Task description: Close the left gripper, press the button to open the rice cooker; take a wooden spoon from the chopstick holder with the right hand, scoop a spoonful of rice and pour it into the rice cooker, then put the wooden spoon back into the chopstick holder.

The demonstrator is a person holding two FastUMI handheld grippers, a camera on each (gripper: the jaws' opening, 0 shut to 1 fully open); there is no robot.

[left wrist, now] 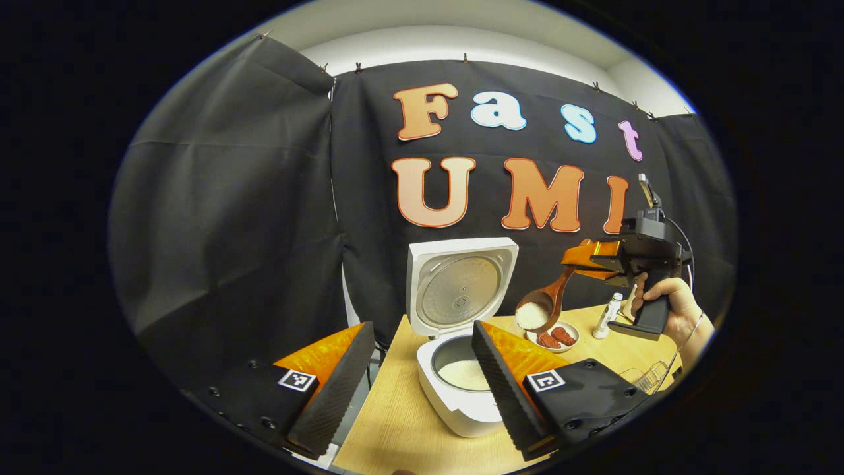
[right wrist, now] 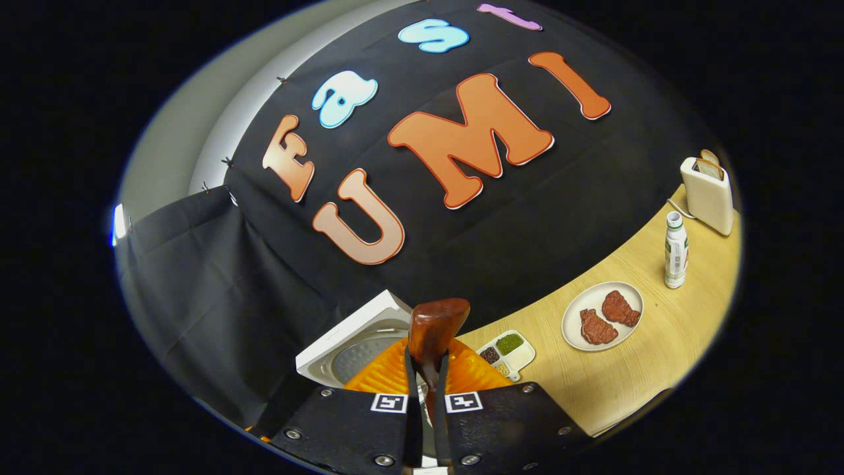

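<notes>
The white rice cooker (left wrist: 461, 396) stands on the wooden table with its lid (left wrist: 460, 285) raised, and white rice lies in its pot (left wrist: 463, 373). My left gripper (left wrist: 422, 382) hangs open in front of it, fingers spread to either side of the pot. To the right, a hand holds my right gripper (left wrist: 583, 258) above the table, shut on the handle of a wooden spoon (left wrist: 544, 307) whose bowl carries white rice. In the right gripper view my right gripper (right wrist: 427, 376) clamps the spoon handle (right wrist: 435, 330), with the cooker's lid (right wrist: 353, 349) just behind.
A white plate with two red meat pieces (right wrist: 601, 315) (left wrist: 554, 336) sits right of the cooker. A small divided tray of grains (right wrist: 506, 353), a white bottle (right wrist: 675, 249) (left wrist: 606, 315) and a toaster (right wrist: 709, 188) stand on the table. A clear container (left wrist: 649, 376) lies at the right edge.
</notes>
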